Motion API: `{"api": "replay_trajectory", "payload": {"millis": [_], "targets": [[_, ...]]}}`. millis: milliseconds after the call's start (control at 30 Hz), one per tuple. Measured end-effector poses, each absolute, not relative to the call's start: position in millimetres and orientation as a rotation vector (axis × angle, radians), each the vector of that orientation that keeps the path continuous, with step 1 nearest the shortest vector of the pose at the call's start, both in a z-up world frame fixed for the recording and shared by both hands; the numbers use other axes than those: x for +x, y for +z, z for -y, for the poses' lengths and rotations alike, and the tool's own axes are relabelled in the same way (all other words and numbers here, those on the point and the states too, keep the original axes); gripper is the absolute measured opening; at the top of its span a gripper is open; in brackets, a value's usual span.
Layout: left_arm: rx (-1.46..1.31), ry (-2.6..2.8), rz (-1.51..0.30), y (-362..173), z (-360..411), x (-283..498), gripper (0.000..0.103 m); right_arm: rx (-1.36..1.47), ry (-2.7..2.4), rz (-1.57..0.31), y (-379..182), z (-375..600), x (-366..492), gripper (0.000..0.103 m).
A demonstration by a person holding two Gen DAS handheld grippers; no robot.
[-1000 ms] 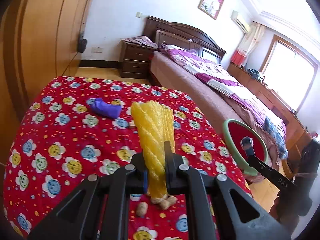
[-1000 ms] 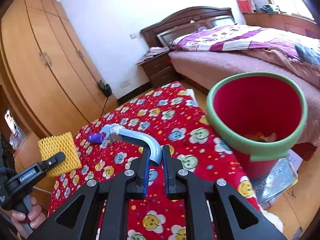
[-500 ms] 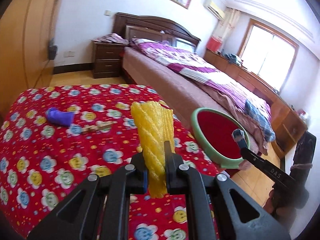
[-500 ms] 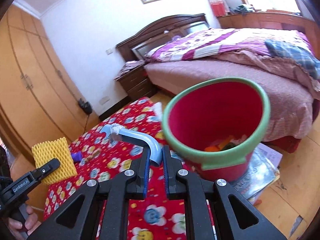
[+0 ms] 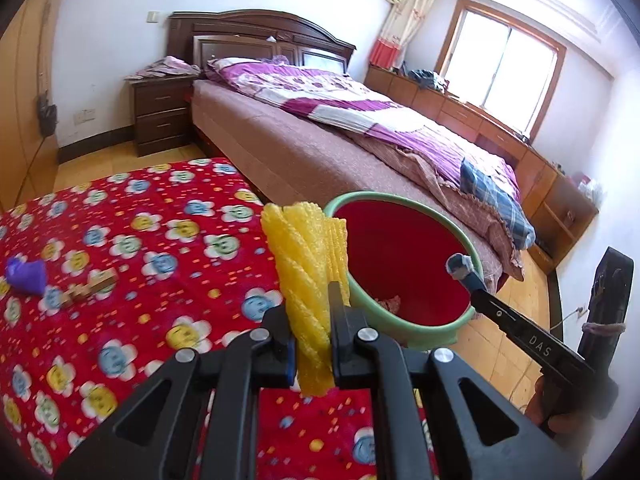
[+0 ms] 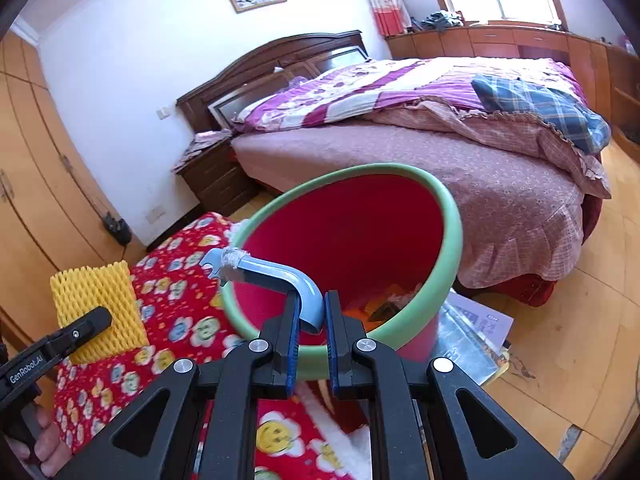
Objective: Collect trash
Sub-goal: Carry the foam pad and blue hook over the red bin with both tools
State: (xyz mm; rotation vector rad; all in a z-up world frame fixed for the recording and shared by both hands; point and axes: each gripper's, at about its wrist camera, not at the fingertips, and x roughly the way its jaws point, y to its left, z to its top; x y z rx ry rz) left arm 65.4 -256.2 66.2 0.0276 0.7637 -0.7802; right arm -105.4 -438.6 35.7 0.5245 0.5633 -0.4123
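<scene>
Both hands are bringing trash to the bin (image 6: 448, 216), a red tub with a green rim standing on the floor between the bench (image 5: 120, 240) and the bed (image 5: 320, 152). To my eye the step in hand is the drop, and it is close to ready.

To do it well, each piece should be carried fully past the green rim before anything opens. The net (image 5: 308, 272), a yellow foam sleeve, is light and springy, so it may cling to a pad or drift; I would lower it inside the mouth and let go there, not above. In the left view it hangs in front of the near rim, not clearly over the opening yet. The hook (image 6: 276, 276), a bent blue plastic piece with a taped end, reaches over the near rim in the right view, its tip across the red inside. It is stiff and lopsided, so it should fall clean once freed, if its long end is kept off the rim.

The left gripper (image 5: 310, 344) has its jaws pinched narrow on the lower part of the net, which stands up between them. The right gripper (image 6: 308, 340) has its jaws closed narrow on the curved end of the hook.

More is left on the bench: a purple scrap (image 5: 26, 276) and small brown bits (image 5: 90, 284) beside it, well apart from the bin
</scene>
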Motion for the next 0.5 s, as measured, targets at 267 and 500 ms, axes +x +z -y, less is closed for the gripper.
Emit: {"api": "replay_trajectory", "payload": {"millis": [267,500], "targets": [[0.07,-0.8,-0.786,55,301,79,0.011,0.522,-0.429,-0.587,23,457,-90,0.012],[0.112,-0.839,-0.804,43,335,84,0.011,0.545,-0.43,-0.599,12,474,-82,0.012]]}}
